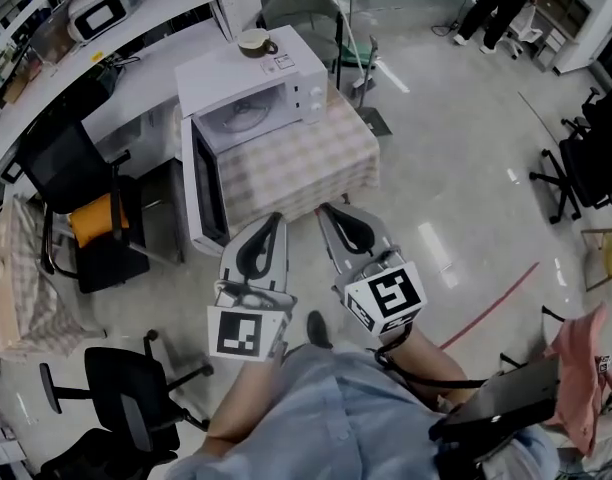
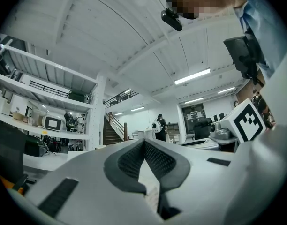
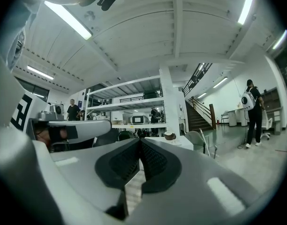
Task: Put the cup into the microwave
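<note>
Right at the bottom is the person's light blue shirt [image 1: 326, 418], and just ahead of it both grippers are held out side by side, pointing at the table. The left gripper [image 1: 279, 218] has its jaws pinched all the way together, tips touching, nothing in them, and its own view shows the same. The right gripper [image 1: 325, 210] is the same deal: jaws closed tight against each other, totally empty. A black office chair [image 1: 126, 398] sits off to the near left. Just past the gripper tips is a small table with a checkered tablecloth [image 1: 306, 163]. The white microwave [image 1: 286, 83] stands on it with its door [image 1: 206, 193] swung wide open to the left, so you can see the glass turntable [image 1: 241, 118] inside. The cup [image 1: 254, 42] is upright on top of the microwave near the back edge, handle to the right, well apart from both grippers. In the right gripper view it's a little brown shape just above the closed jaws. Left of the table there's another black chair with an orange cushion [image 1: 91, 218] on it, then a long white counter [image 1: 166, 3] behind that. Way off at the top right a person [image 1: 501, 3] stands on the shiny floor [image 1: 456, 168].
</note>
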Available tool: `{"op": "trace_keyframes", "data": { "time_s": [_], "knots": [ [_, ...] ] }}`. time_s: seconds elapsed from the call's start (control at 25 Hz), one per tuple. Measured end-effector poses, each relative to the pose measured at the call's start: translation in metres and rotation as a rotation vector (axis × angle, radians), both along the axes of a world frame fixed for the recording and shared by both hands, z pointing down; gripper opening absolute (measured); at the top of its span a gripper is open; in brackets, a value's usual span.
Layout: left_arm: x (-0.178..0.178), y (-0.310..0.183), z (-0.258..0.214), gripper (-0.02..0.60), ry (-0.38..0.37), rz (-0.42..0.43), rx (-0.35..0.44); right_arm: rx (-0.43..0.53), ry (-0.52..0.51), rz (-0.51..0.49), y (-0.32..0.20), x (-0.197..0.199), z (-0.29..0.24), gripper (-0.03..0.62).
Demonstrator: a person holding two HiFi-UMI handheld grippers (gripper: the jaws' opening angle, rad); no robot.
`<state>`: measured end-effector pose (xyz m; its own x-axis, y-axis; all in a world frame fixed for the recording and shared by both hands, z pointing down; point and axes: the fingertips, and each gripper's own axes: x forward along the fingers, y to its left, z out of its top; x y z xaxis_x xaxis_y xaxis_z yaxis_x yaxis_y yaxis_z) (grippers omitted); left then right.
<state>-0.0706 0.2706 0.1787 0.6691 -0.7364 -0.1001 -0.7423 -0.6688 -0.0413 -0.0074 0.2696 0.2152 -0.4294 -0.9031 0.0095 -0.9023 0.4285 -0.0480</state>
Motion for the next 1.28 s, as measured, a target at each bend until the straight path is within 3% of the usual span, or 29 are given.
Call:
{"op": "trace_keyframes", "data": {
  "time_s": [0.24, 0.76, 1.28],
  "knots": [
    [-0.012, -0.027, 0.005, 0.005, 0.012, 0.007, -0.015, 0.004, 0.023, 0.004, -0.028, -0.011, -0.005, 0.002],
    [0.002, -0.062, 0.007, 0.005, 0.012, 0.050, -0.016, -0.006, 0.019, 0.054, -0.060, 0.001, 0.001, 0.002],
    [0.054, -0.146, 0.026, 0.005, -0.052, 0.027, -0.056, -0.034, -0.016, 0.021, -0.147, 0.054, 0.018, 0.002]
  ]
}}
